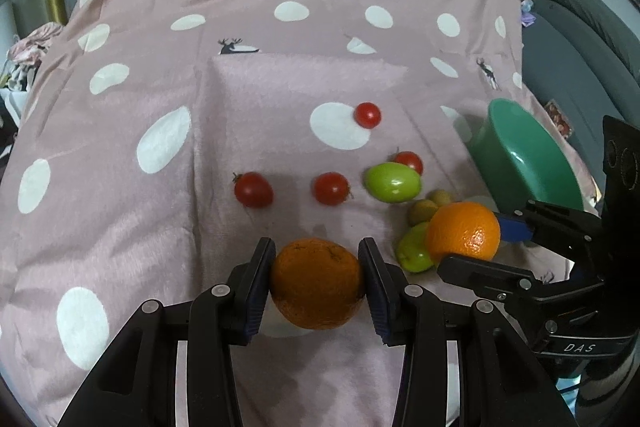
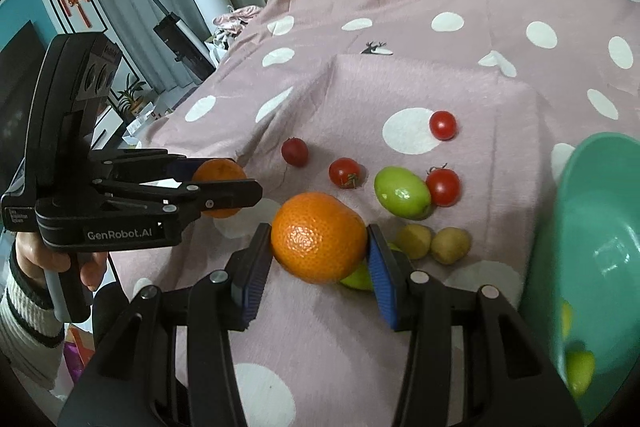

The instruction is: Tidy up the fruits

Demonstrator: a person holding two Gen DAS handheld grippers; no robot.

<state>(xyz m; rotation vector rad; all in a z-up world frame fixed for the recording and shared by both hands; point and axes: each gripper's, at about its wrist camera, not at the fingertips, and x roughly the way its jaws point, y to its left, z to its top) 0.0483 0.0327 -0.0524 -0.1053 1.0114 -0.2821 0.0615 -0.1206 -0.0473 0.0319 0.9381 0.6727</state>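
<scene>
Each gripper is clamped on an orange: the left gripper (image 1: 316, 283) holds the darker orange (image 1: 316, 285), the right gripper (image 2: 318, 251) the brighter orange (image 2: 318, 237), both left of the green bowl (image 2: 592, 227). Next, likely carry them rightward to the bowl, clearing its rim before release.

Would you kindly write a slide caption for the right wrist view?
Right gripper clamps a bright orange beside the green bowl; left gripper holds another orange.
</scene>
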